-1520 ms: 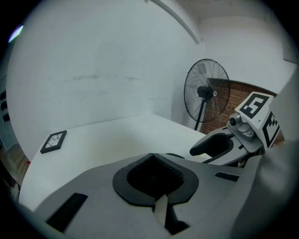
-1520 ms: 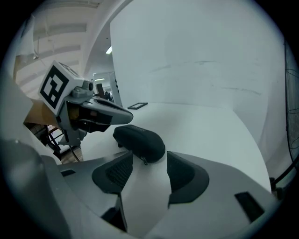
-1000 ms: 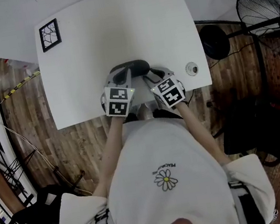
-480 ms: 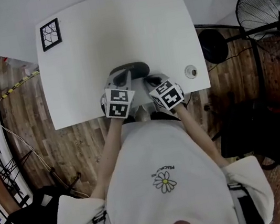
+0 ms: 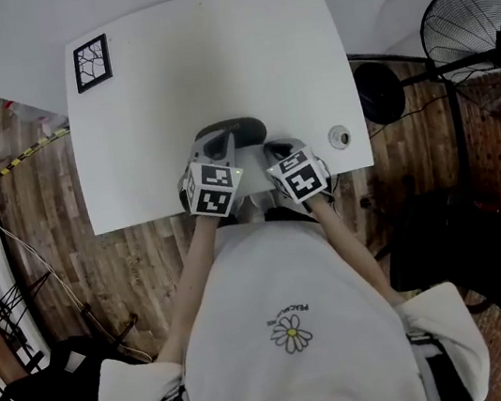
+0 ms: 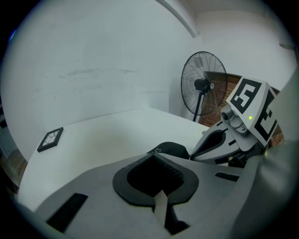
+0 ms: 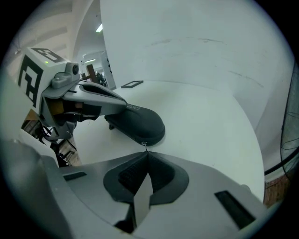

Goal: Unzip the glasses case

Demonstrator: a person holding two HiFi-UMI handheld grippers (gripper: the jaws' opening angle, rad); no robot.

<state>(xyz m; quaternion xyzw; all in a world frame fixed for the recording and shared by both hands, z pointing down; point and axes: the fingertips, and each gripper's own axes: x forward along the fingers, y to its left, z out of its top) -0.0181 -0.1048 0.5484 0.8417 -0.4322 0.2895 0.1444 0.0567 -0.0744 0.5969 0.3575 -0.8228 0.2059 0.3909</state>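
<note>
Bench (image 5: 209,68): white, with rounded corners, and on my feed it backs against a pale wall.
Marker tile (image 5: 90,64): a black-framed square lying flat at the bench's far left corner.
Small round object (image 5: 340,137): near the bench's right edge; I can't tell what it is.
Fan (image 5: 472,19): a standing fan off the bench's right side.
Floor (image 5: 43,210): wooden boards.
Dark bundle (image 5: 469,253): on the floor at right.

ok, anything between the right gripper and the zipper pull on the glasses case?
Nothing visible. The right gripper is shut on the zipper pull of the glasses case; the left gripper sits on the case's far end, clear of it.
</note>
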